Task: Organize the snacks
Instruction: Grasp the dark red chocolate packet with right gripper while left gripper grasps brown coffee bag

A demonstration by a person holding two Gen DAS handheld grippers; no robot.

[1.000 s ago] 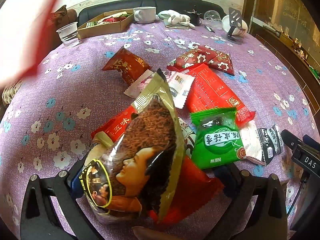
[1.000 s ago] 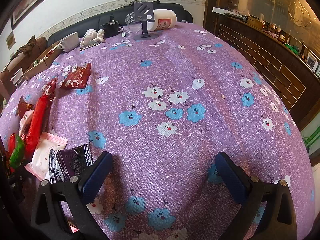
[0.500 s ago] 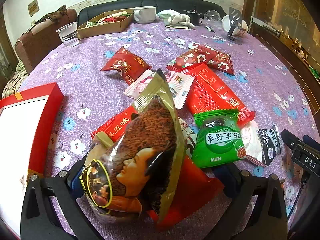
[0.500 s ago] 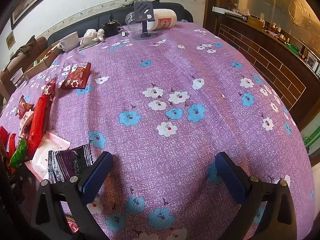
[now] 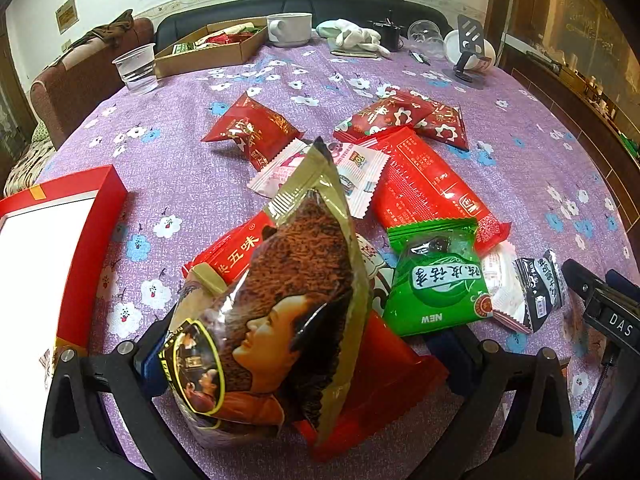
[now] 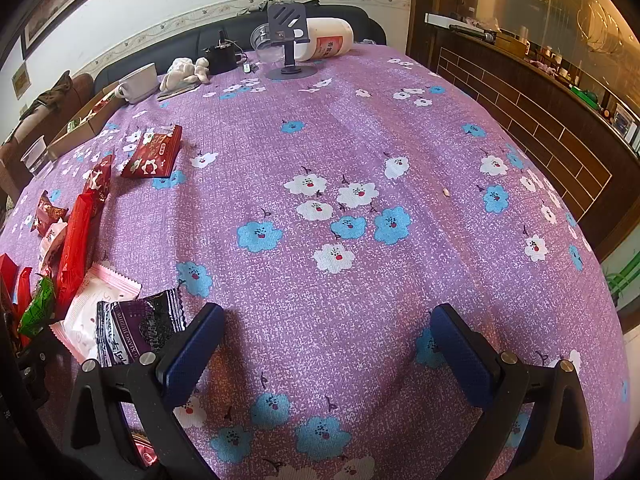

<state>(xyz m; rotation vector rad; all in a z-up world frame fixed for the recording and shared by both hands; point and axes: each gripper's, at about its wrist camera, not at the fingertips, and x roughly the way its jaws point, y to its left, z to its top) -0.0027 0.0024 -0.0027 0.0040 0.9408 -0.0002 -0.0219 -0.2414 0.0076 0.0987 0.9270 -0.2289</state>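
A pile of snack packets lies on the purple flowered tablecloth (image 5: 184, 184). My left gripper (image 5: 304, 356) is wide open around a brown-and-gold bag with a woman's face (image 5: 280, 320); the bag stands between the fingers without clear contact. Under and beside it lie red packets (image 5: 428, 184), a green packet (image 5: 436, 284), white packets (image 5: 352, 168) and a black one (image 5: 538, 284). A red box with a white inside (image 5: 52, 256) sits at the left. My right gripper (image 6: 324, 348) is open and empty over bare cloth, with a purple packet (image 6: 140, 326) by its left finger.
At the table's far side stand a cardboard tray of snacks (image 5: 208, 46), a plastic cup (image 5: 136, 68), a white mug (image 5: 290, 29), a phone stand (image 6: 290, 46) and a white jar (image 6: 328, 40). A brick counter (image 6: 540, 120) runs along the right.
The red box, a blurred red shape across the top left a second ago, has come down onto the table at the left. Both grippers have stayed still and open.
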